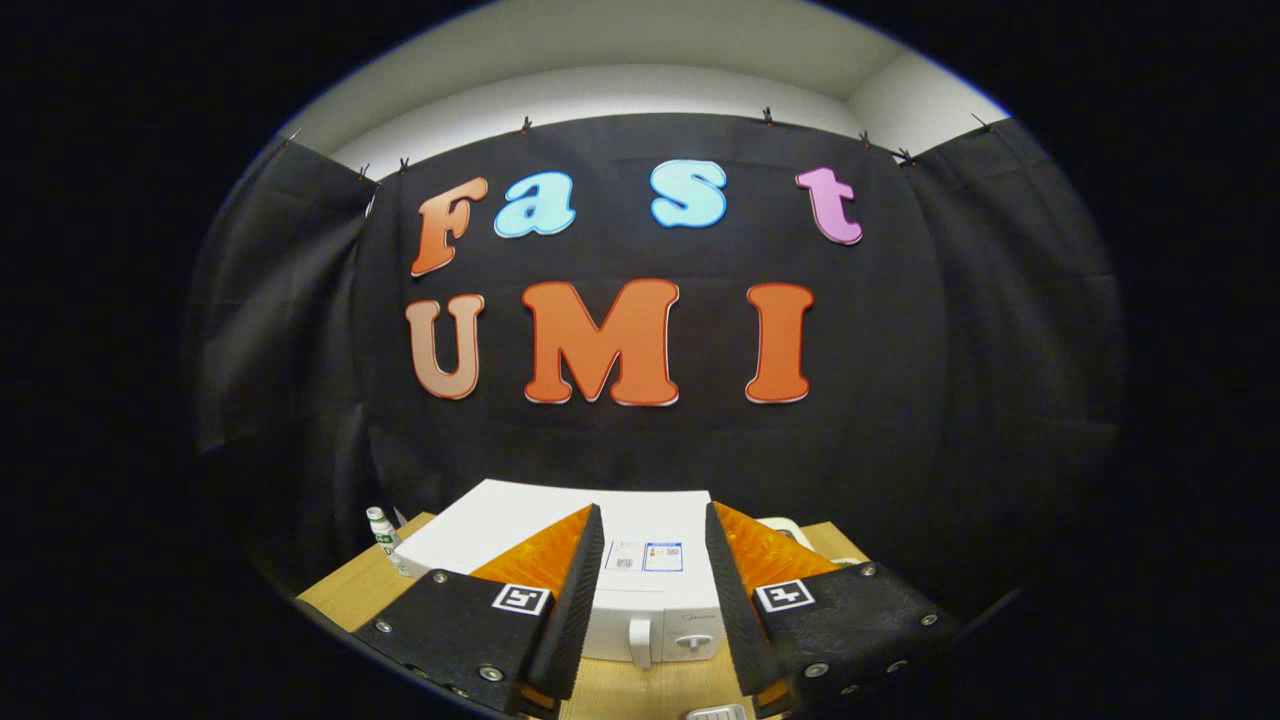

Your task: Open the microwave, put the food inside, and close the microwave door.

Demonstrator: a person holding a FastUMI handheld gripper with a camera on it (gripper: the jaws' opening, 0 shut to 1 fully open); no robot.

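Gripper view: tool (654, 545) open, holding nothing, above the microwave (655, 590). Microwave door closed, on the desk (345, 590). Bottle (384, 535) left of microwave.

The gripper (654, 520) hangs above and short of the microwave (560, 515), its fingers spread with an open gap between them, pressing on nothing; the microwave's door is closed, so its front is a solid face; bare table (335, 600) lies in front of the microwave and along its left side; a small bottle (381, 532) stands just left of the microwave, narrowing that side; a pale object (785, 527) sits close at the microwave's right rear; the cloth wall (900, 420) rises close behind the microwave; above its flat top the air is open
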